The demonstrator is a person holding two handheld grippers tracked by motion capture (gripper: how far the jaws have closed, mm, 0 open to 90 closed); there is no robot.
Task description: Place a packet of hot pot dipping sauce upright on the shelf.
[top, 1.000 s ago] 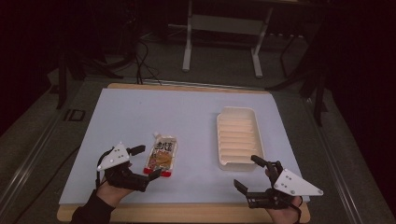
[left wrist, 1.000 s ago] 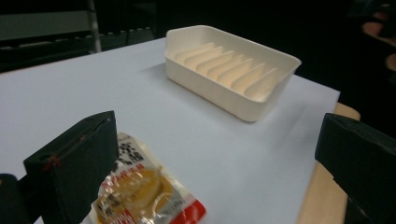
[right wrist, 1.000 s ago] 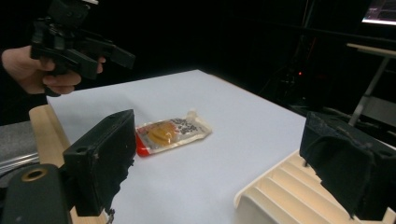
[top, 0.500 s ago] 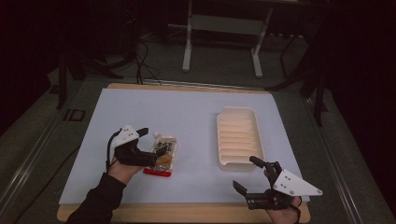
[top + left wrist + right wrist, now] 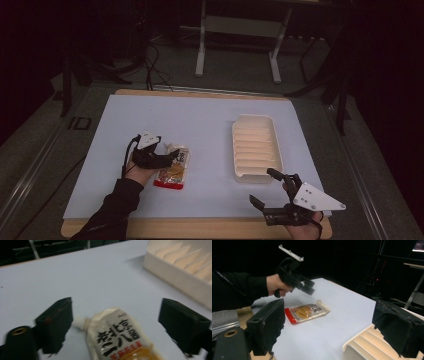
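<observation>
A spouted snack pouch [image 5: 172, 172] with a red bottom edge and black print lies flat on the pale blue table top. My left gripper [image 5: 170, 155] hovers over its spout end, pointing right. In the left gripper view the pouch [image 5: 120, 340] lies between the wide-apart jaws of my left gripper [image 5: 117, 325]. The jaws have just been closing a little, and neither pad touches the pouch. My right gripper [image 5: 261, 186] stands open near the front edge, nothing between its fingers. In the right gripper view I see the pouch [image 5: 308, 311] and, above it, the left gripper [image 5: 308, 288].
A cream ribbed tray [image 5: 255, 147] sits right of centre, just beyond my right gripper; its near corner [image 5: 367, 345] shows in the right gripper view. The wooden table edge [image 5: 200, 227] runs along the front. Dark floor, cables and a metal stand lie behind the table.
My left hand has moved forward, to the right and down, from beside the pouch to over its spout end. The right gripper has stayed put.
</observation>
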